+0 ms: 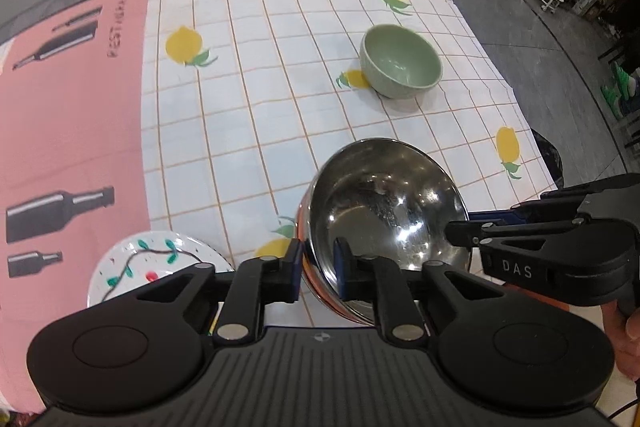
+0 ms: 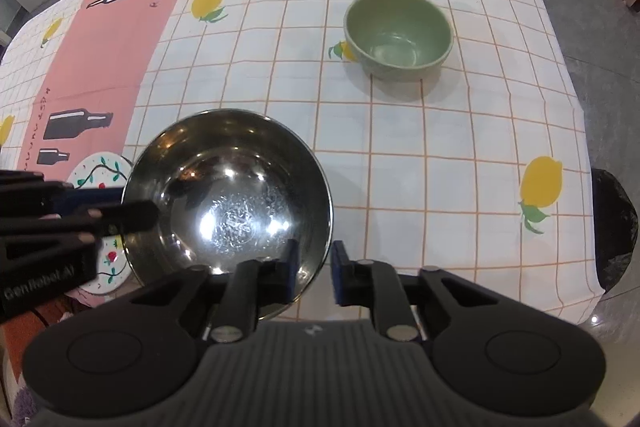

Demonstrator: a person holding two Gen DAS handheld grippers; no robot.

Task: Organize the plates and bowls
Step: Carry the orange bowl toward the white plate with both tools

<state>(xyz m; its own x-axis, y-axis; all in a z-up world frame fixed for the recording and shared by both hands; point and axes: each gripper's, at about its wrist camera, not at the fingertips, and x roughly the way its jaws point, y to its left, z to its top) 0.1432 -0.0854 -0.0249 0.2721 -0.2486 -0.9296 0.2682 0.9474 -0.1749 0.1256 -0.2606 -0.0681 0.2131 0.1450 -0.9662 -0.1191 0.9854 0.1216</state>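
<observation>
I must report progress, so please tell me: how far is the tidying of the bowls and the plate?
Nothing looks stacked yet. In hand: both grippers, left and right, have their jaws closed on the rim of the steel bowl. Left to do: the green bowl stands alone farther back, and the painted plate lies separately beside the steel bowl.

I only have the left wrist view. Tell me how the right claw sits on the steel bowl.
Observer: The right claw straddles the near rim of the steel bowl, one finger inside, one outside, closed on it.
Operator: Now check the green bowl's bottom.
Observer: The green bowl is empty right down to its base.
Operator: Report the plate.
Observer: The painted plate shows above and below the left claw, its edge hidden behind the steel bowl.
</observation>
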